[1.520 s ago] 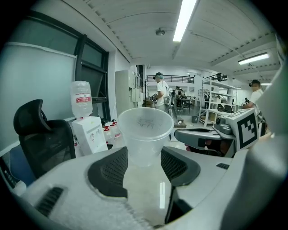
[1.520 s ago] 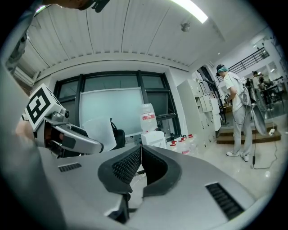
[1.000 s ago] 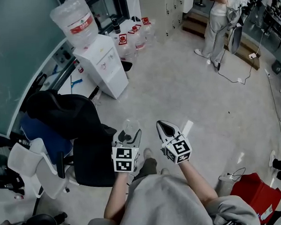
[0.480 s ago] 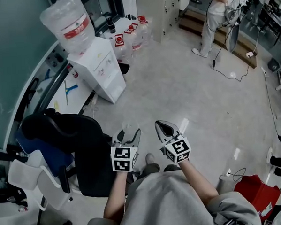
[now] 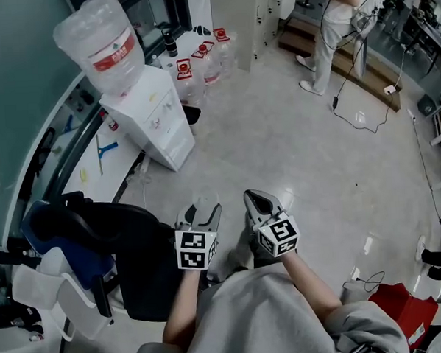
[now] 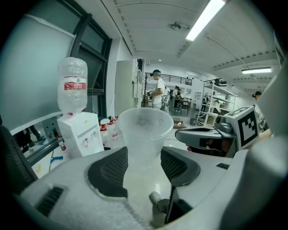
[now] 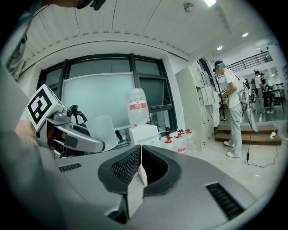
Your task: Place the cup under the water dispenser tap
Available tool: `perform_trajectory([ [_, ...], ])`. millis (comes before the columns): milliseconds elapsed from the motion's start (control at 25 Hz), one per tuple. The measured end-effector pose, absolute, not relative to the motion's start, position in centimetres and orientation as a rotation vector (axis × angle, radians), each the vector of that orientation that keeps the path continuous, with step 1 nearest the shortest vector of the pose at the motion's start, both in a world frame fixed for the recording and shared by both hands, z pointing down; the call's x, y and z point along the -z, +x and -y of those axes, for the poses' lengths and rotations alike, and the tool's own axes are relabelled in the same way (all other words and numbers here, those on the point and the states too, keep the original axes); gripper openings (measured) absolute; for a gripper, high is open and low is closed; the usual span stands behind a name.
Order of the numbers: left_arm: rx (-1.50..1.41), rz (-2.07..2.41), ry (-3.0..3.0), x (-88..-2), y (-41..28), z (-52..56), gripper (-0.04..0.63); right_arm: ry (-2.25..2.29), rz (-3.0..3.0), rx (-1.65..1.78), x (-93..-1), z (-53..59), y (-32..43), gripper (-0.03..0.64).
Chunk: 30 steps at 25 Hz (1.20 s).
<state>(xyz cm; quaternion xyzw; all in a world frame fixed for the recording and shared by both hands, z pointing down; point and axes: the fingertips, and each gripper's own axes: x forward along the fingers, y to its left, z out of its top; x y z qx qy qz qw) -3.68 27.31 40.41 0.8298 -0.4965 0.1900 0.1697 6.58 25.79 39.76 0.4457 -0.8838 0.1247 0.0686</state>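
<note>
A clear plastic cup (image 6: 144,139) stands upright between the jaws of my left gripper (image 6: 144,168), which is shut on it; in the head view the cup (image 5: 205,207) shows at the tip of that gripper (image 5: 199,223). The white water dispenser (image 5: 149,117) with an upturned bottle (image 5: 99,44) stands ahead and to the left, well away from the cup; in the left gripper view the dispenser (image 6: 81,134) is at the left. My right gripper (image 5: 260,205) is held beside the left one, shut and empty, its jaw tips (image 7: 140,155) touching.
A black office chair (image 5: 113,237) is close on my left. Several spare water bottles (image 5: 203,58) stand behind the dispenser. A person (image 5: 330,26) stands at the far right near steps, with a cable (image 5: 365,120) on the floor. A red box (image 5: 393,307) lies at lower right.
Both grippers have come forward across the floor with the cup held; the dispenser and chair have shifted left and down in the head view. Neither gripper's jaws have changed.
</note>
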Motion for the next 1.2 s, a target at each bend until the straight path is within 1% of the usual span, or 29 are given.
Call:
perform_trajectory([
  [280, -0.551, 1.442, 2.324, -41.3, -3.3, -21.0, 0.233, 1.308, 2.687, -0.386, -40.6, -18.7, 7.0, 0.014],
  [680, -0.561, 1.516, 2.278, -40.3, -0.4, -10.9, 0.233, 1.192, 2.749, -0.404, -39.8, -7.7, 8.8, 0.014],
  [1000, -0.595, 1.574, 2.214, -40.8, 1.3, -5.8, 0.233, 1.078, 2.796, -0.445, -40.3, -2.6, 9.5, 0.014],
  [1200, -0.605, 1.614, 2.161, -41.4, 0.6, -4.0, 0.233, 1.025, 2.808, -0.481, -40.9, -0.5, 8.7, 0.014],
])
